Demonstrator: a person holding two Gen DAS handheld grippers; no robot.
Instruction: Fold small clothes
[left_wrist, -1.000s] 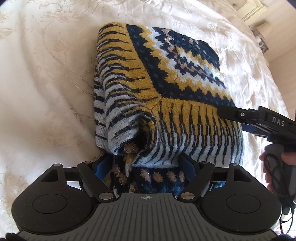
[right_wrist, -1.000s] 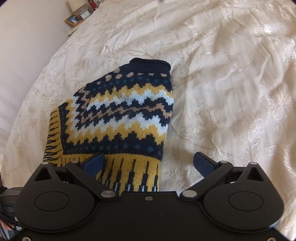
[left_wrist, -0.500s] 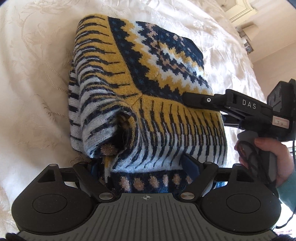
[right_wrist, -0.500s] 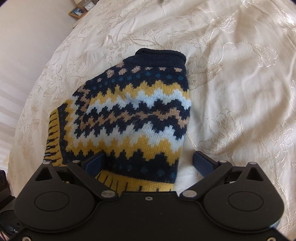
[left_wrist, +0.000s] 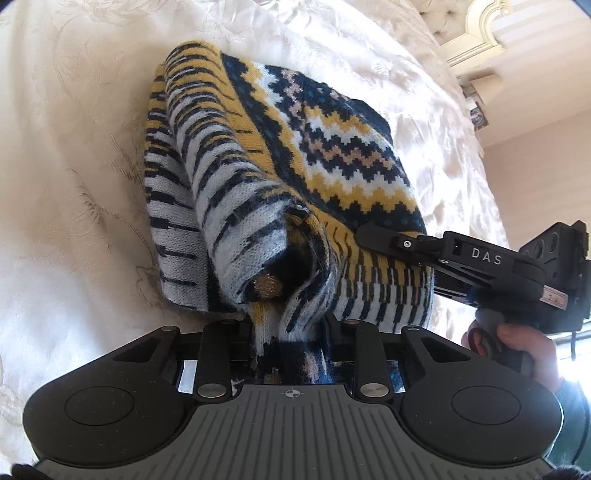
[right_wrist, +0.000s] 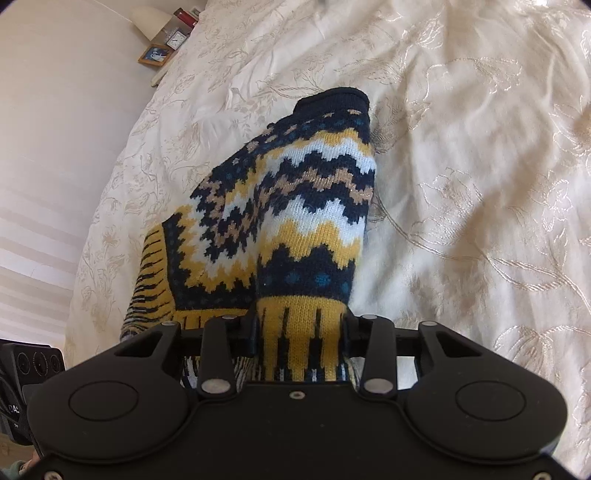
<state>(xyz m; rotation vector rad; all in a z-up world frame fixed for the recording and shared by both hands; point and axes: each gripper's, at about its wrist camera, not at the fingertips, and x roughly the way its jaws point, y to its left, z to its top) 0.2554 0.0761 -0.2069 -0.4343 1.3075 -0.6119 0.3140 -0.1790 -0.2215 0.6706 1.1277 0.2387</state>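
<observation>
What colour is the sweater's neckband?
Plain navy; the sweater's neckband shows best in the right wrist view.

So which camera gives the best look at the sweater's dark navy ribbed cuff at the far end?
The right wrist view. There the navy cuff tops the patterned sweater, unobstructed against the cream bedspread. In the left wrist view the sweater shows mostly striped folds; the cuff isn't distinguishable.
</observation>
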